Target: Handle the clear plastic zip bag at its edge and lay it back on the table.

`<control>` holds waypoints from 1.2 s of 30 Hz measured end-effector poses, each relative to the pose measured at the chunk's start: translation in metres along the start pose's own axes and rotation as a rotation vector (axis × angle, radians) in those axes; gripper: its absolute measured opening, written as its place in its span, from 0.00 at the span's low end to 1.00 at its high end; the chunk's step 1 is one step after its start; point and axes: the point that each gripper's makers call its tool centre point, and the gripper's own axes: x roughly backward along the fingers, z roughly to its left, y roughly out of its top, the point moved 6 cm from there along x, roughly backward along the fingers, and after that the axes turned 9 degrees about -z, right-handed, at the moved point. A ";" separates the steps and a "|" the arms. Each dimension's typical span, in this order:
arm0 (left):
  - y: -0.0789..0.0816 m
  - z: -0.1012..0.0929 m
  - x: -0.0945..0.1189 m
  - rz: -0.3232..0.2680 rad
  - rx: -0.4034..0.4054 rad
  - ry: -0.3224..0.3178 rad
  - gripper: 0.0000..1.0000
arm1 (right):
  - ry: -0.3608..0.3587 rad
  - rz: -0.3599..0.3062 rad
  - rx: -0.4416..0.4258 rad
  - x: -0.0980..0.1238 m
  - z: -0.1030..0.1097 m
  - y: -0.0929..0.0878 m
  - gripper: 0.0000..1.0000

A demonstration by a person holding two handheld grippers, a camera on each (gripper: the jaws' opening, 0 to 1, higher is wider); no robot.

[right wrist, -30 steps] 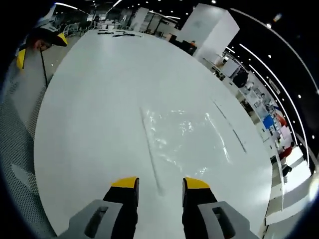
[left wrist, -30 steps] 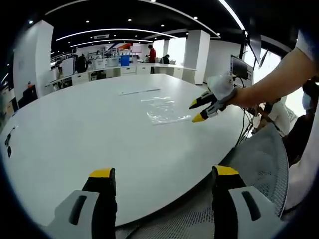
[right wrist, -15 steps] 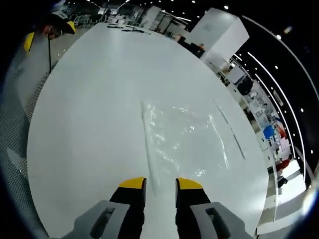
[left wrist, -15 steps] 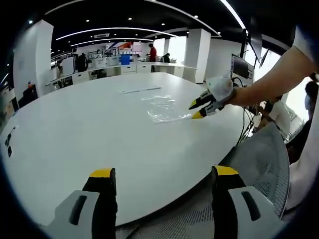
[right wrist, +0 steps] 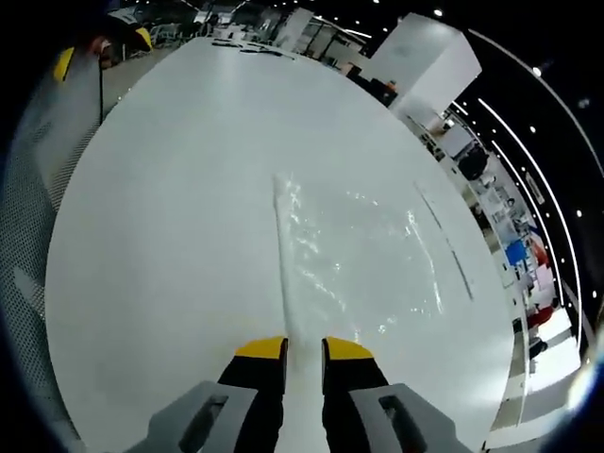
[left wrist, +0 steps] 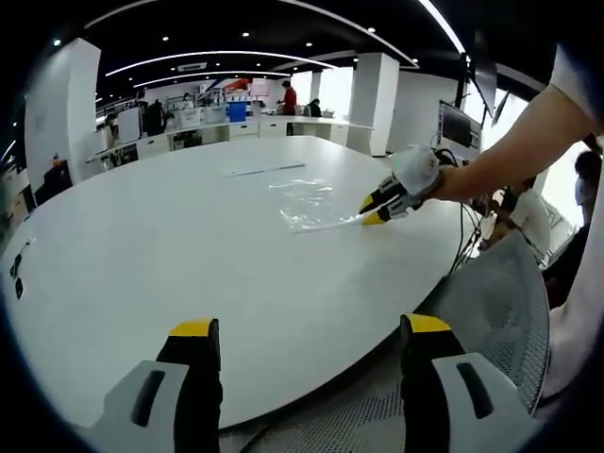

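The right gripper (right wrist: 302, 347) has pinched nearly together on the near edge of the clear zip bag (right wrist: 354, 255) — half a second ago its jaws stood wider. The bag lies flat on the white table (right wrist: 170, 208); the left gripper (left wrist: 307, 330) hangs wide apart, holding nothing, unchanged.

clear plastic zip bag (right wrist: 354, 250), crinkled and glossy, lying flat on the white table (right wrist: 170, 189), zip edge nearest the table's edge

The zip bag (right wrist: 354, 255) is clear, glossy, wrinkled plastic. The desk (left wrist: 170, 264) is smooth, matt white. The chair back (left wrist: 491, 311) is grey mesh cloth.
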 end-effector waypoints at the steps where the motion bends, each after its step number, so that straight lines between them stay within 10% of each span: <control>1: 0.000 0.000 0.000 0.001 0.000 0.000 0.77 | 0.003 0.000 0.005 -0.001 0.000 0.000 0.10; 36: 0.002 -0.004 0.000 0.015 -0.028 -0.007 0.76 | 0.019 0.003 0.059 0.006 -0.010 0.008 0.00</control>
